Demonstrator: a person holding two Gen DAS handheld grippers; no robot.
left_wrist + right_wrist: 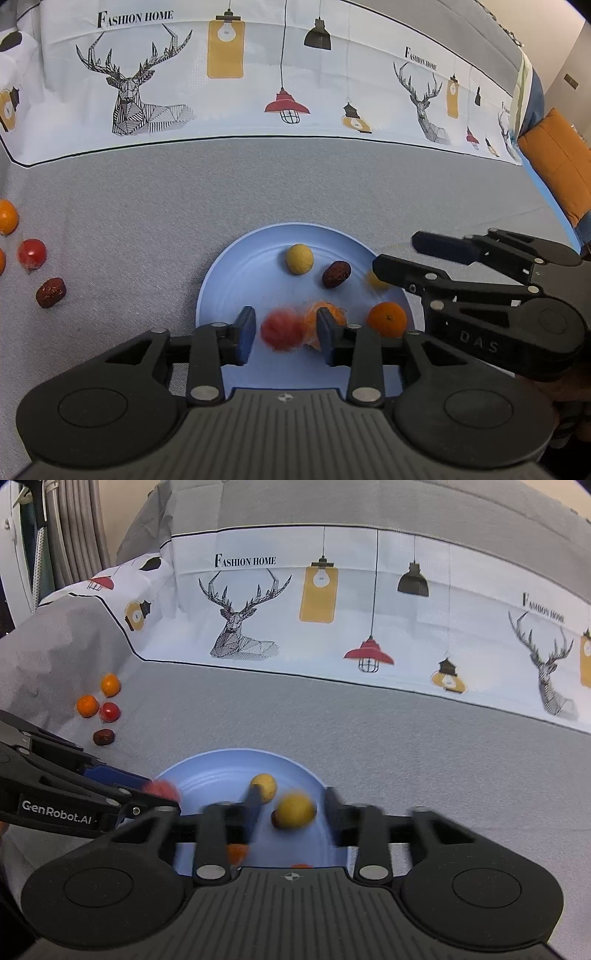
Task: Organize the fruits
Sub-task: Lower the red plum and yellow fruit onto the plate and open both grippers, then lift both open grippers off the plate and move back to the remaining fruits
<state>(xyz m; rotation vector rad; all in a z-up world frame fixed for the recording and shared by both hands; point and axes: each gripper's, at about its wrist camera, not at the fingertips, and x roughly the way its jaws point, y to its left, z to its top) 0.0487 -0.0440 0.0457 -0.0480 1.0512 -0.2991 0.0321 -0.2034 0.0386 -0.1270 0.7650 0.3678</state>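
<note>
Between the spread fingers of the left gripper [285, 334] a blurred red fruit [281, 329] sits loose over the blue plate [236, 273], gripped by nothing. Just ahead, the right gripper [291, 806], also wide open, has a blurred yellow fruit [296, 809] between its fingers. Several fruits already lie on the plate; far off to the left, four fruits [99, 709] wait on the grey cloth [147, 206], so the job looks over halfway.

A grey fabric surface [147, 206] carries a blue plate [229, 280], with two oranges [110, 685], a red tomato [32, 253] and a dark date [51, 292] lying loose nearby.
</note>
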